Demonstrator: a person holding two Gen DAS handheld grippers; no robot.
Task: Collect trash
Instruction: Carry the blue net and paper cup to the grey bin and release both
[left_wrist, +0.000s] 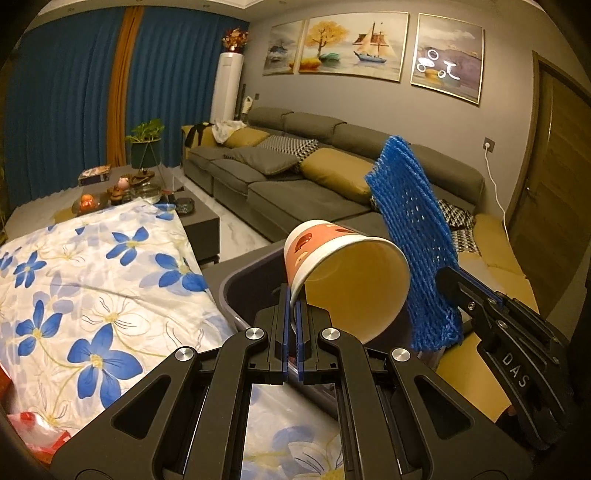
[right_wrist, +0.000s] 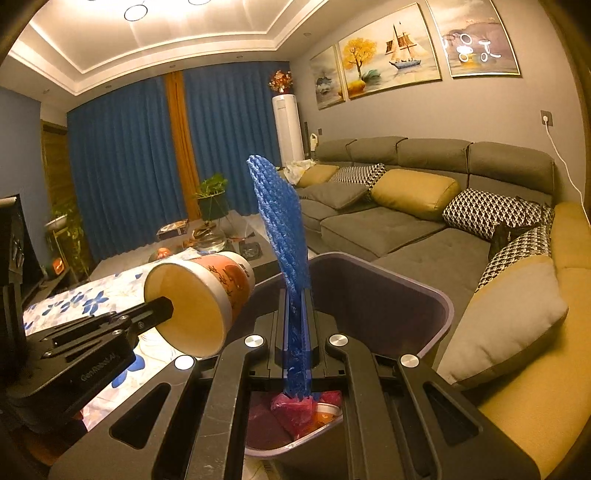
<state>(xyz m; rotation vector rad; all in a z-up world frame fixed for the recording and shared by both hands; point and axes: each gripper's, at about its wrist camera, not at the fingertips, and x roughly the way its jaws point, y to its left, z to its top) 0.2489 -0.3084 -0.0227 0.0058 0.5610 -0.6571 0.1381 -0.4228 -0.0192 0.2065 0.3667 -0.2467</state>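
Note:
My left gripper (left_wrist: 294, 295) is shut on the rim of an orange-patterned paper cup (left_wrist: 332, 273), held on its side over the grey trash bin (left_wrist: 236, 295). My right gripper (right_wrist: 297, 295) is shut on a blue foam fruit net (right_wrist: 282, 221) that stands upright above the same bin (right_wrist: 424, 295). Each gripper shows in the other view: the right one (left_wrist: 454, 280) with the net (left_wrist: 410, 221), the left one (right_wrist: 166, 306) with the cup (right_wrist: 207, 295). Red and pink trash (right_wrist: 295, 410) lies in the bin's bottom.
A table under a white cloth with blue flowers (left_wrist: 92, 280) lies left of the bin, with red wrappers (left_wrist: 33, 432) at its near corner. A grey sofa with cushions (right_wrist: 424, 221) runs right. A coffee table with dishes (left_wrist: 122, 192) stands beyond.

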